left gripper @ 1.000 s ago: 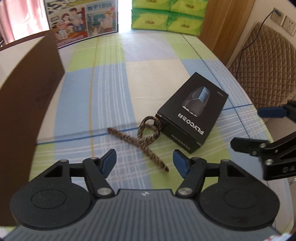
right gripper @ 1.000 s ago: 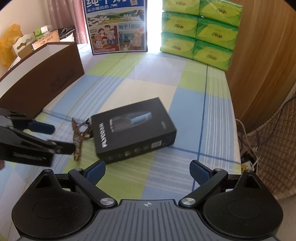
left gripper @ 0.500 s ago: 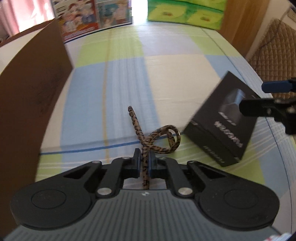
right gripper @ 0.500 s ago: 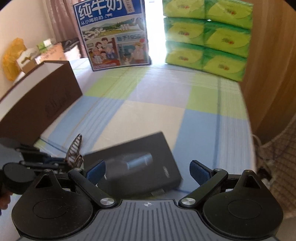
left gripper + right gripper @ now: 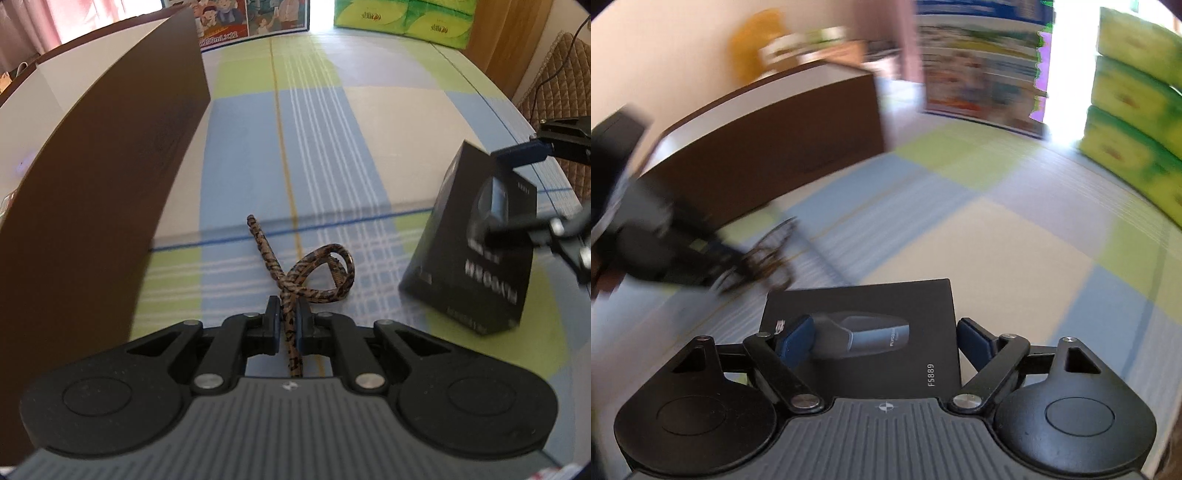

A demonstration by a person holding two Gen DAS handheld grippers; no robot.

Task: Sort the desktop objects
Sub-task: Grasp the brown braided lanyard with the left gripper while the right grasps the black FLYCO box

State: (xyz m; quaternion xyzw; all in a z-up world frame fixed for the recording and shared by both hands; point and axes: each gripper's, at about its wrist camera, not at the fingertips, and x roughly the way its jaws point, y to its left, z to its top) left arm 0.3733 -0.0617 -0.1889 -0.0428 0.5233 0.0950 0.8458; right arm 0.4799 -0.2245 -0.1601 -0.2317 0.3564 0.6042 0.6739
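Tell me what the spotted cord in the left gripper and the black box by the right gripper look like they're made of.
The spotted cord looks like braided fabric with a brown and black leopard pattern; it bends limply into a loop, so it is probably soft textile. The black box looks like matte printed cardboard: sharp folded edges, flat faces, a product picture and white lettering. Its contents cannot be seen.

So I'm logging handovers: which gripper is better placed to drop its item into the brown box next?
Probably the left gripper. It is shut on the leopard-print cord, and the brown box stands right beside it. The right gripper straddles the black carton, farther from the box.
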